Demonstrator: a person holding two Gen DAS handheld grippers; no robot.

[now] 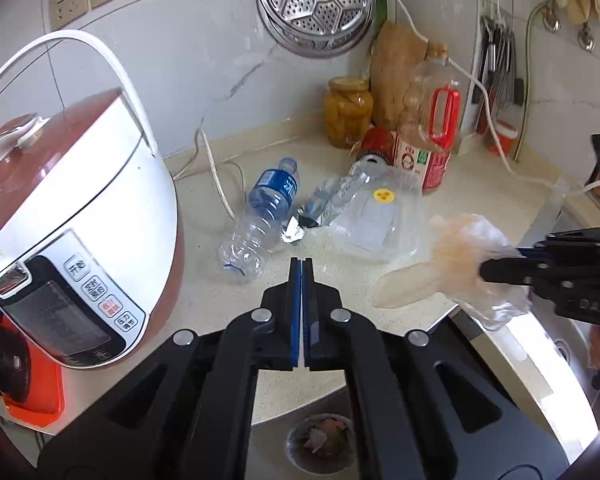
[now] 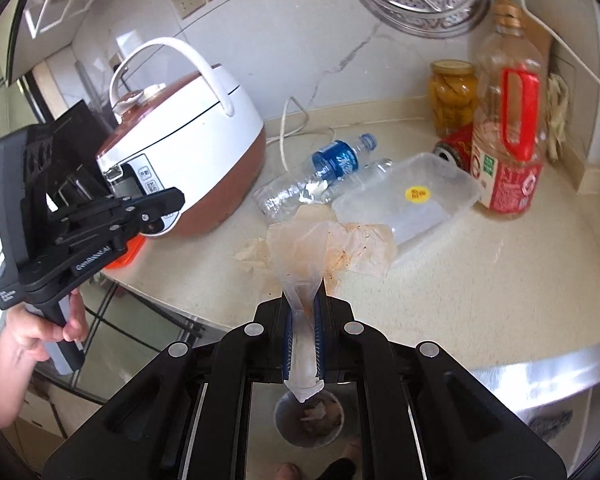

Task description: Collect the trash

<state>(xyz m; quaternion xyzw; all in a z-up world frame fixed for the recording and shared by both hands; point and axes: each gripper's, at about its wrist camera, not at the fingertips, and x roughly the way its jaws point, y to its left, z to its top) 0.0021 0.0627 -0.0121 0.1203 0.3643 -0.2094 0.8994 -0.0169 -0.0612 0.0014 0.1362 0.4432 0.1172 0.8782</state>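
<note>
My right gripper is shut on a crumpled, orange-stained plastic wrapper, lifted just above the counter's front edge. In the left wrist view the same wrapper hangs from the right gripper at the right. My left gripper is shut with nothing in it and hovers over the counter; it shows at the left in the right wrist view. On the counter lie a blue-label water bottle, a crushed clear bottle, a clear plastic box with a yellow sticker, and a red can.
A white and brown rice cooker stands at the left. An oil bottle and a pickle jar stand near the back wall. A steel steamer rack hangs on the wall. The sink drain lies below the grippers.
</note>
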